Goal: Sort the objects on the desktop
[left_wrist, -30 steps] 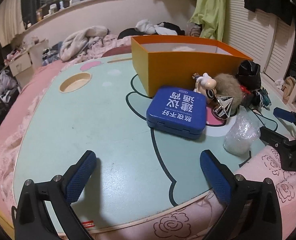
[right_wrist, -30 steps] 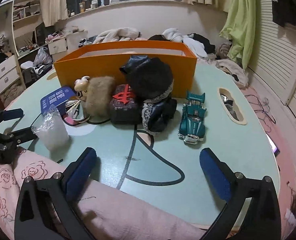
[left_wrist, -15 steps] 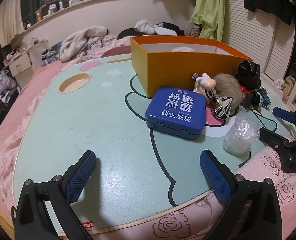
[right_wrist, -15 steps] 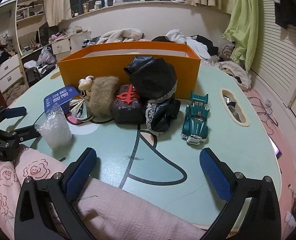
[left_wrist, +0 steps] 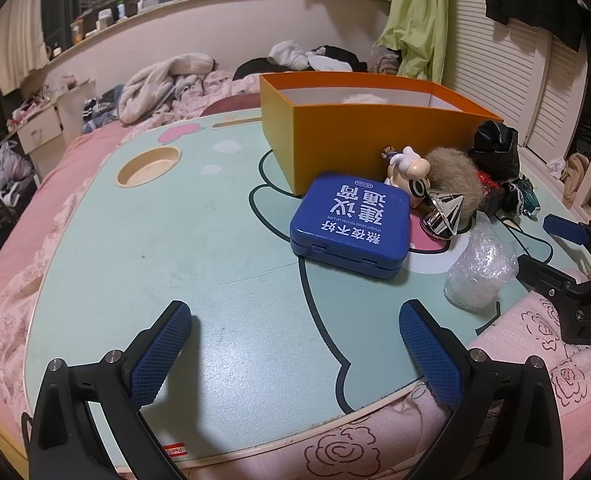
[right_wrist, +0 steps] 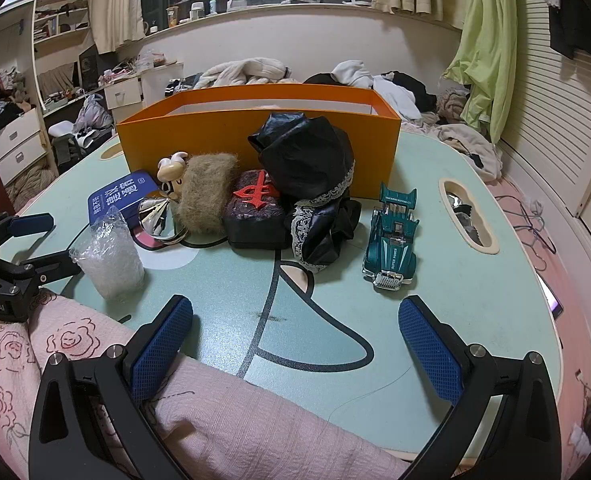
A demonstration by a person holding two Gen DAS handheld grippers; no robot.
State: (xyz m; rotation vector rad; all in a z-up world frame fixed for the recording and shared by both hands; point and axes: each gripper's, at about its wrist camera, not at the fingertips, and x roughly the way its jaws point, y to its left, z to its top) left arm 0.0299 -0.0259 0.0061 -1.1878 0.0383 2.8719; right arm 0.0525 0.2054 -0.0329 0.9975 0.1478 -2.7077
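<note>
Change: almost nothing is moving; the right view is sitting a little closer to the clutter than a second ago, so sorting is not yet starting.
Left gripper (left_wrist: 295, 344): hovering low over the table (left_wrist: 135, 240), jaws spread wide, holding nothing.
Right gripper (right_wrist: 295, 340): likewise gaping, empty.
Items: blue case (left_wrist: 351, 224), toy car (right_wrist: 393, 236), furry ball (right_wrist: 205, 192), plastic wad (right_wrist: 109, 256) are lying in front of the box (right_wrist: 235, 136).
Box: orange, open-topped, apparently nearly empty.

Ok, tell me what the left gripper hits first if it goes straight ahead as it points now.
Probably the blue case. The left gripper is open and empty over bare table, and the case lies just right of its centre line, with the orange box behind. Depth is hard to judge.
</note>
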